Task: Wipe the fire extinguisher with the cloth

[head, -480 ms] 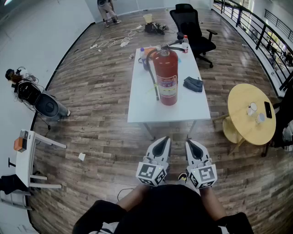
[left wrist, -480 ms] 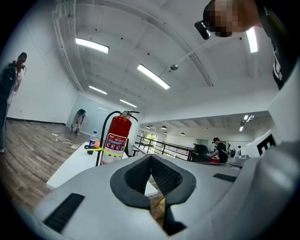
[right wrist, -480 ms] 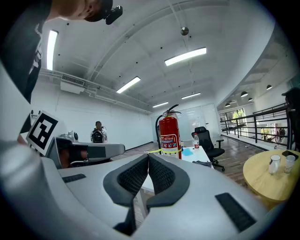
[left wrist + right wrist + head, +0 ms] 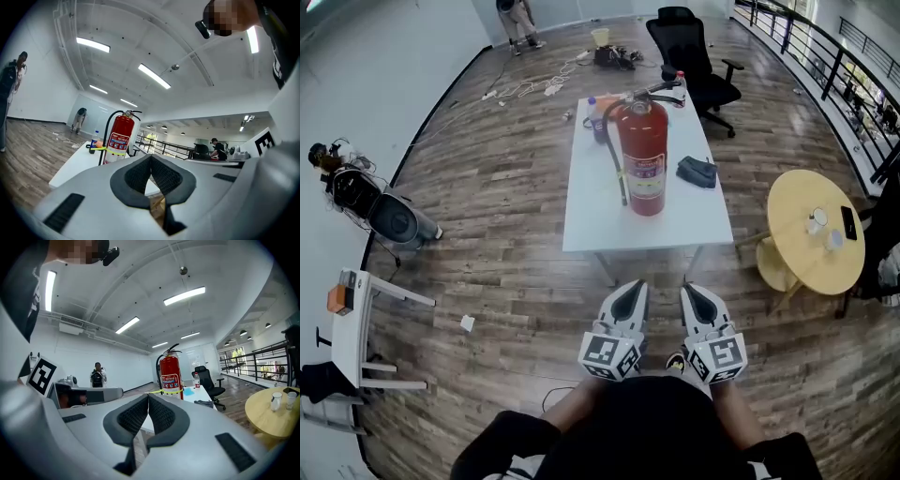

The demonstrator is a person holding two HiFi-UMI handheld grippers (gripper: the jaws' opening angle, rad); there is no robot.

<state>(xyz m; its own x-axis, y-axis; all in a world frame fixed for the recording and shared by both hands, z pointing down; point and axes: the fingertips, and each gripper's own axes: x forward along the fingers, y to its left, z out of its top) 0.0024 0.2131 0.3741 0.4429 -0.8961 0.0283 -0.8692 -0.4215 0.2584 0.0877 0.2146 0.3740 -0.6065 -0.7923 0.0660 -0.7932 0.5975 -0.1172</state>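
A red fire extinguisher [image 4: 644, 157] with a black hose stands upright on the white table [image 4: 600, 220]; it also shows in the left gripper view [image 4: 119, 138] and the right gripper view [image 4: 170, 373]. A dark cloth [image 4: 697, 172] lies crumpled on the table to its right, seen too in the right gripper view [image 4: 203, 402]. My left gripper [image 4: 635, 289] and right gripper [image 4: 690, 292] are held side by side, short of the table's near edge, over the wooden floor. Both are shut with nothing between the jaws.
A bottle [image 4: 679, 89] and small items sit at the table's far end. A black office chair [image 4: 694, 56] stands behind it, a round yellow table [image 4: 797, 239] with cups to the right. Cables litter the far floor. A person [image 4: 517, 19] stands far back.
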